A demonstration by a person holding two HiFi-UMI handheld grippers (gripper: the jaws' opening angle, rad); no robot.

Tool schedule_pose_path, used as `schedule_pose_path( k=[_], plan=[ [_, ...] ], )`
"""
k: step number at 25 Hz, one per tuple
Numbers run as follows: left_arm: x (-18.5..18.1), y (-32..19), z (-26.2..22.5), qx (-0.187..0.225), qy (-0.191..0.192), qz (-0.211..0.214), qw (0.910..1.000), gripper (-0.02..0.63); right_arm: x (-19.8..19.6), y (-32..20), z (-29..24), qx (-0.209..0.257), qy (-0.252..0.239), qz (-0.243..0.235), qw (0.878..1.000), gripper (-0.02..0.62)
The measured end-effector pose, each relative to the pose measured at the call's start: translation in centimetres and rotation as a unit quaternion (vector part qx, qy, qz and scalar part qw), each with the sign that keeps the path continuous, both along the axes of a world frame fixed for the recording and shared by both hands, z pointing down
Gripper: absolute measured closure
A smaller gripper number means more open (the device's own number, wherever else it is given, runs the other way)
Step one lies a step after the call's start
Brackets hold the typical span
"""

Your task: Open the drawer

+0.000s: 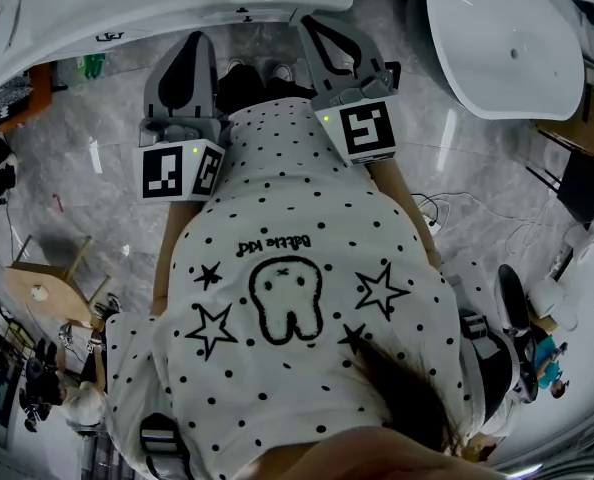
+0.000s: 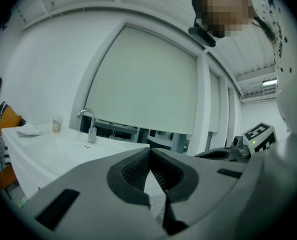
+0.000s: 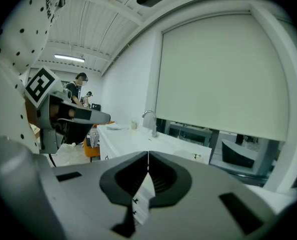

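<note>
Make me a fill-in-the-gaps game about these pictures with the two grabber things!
1. The left gripper and the right gripper both have their jaws ____, holding nothing.
2. On the white counter stands a curved silver ____.
3. Above the counter hangs a big pulled-down ____.
4. The person's dotted shirt shows stars and a drawing of a ____.

Missing words: shut; tap; blind; tooth.
</note>
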State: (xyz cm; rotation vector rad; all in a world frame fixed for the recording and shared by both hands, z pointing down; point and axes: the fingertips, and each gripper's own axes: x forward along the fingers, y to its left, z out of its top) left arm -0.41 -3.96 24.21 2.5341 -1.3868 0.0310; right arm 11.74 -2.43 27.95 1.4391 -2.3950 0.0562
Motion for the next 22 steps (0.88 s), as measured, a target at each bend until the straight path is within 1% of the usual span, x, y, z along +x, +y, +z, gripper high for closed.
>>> schedule_pose_path(
  k=[14,18,22],
  plan=[
    [0.3,0.1,-0.1,0.003,0.002,0.005,1.0000,0.601,0.5,0.3,-0.1,0.004,0.000,0.011,1.000,0.581],
    [1.1,-0.1,0.8,-0.017,0.006,0.033,0.9993,0.601,0.7,0.5,-0.1,0.005,-0.004,0.019,1.000,0.581],
    [0.8,-1.4,1.9,-0.030,0.003,0.028,0.9991,0.601,1.2,0.4,0.1,0.007,-0.006,0.026,1.000,0.581]
  ],
)
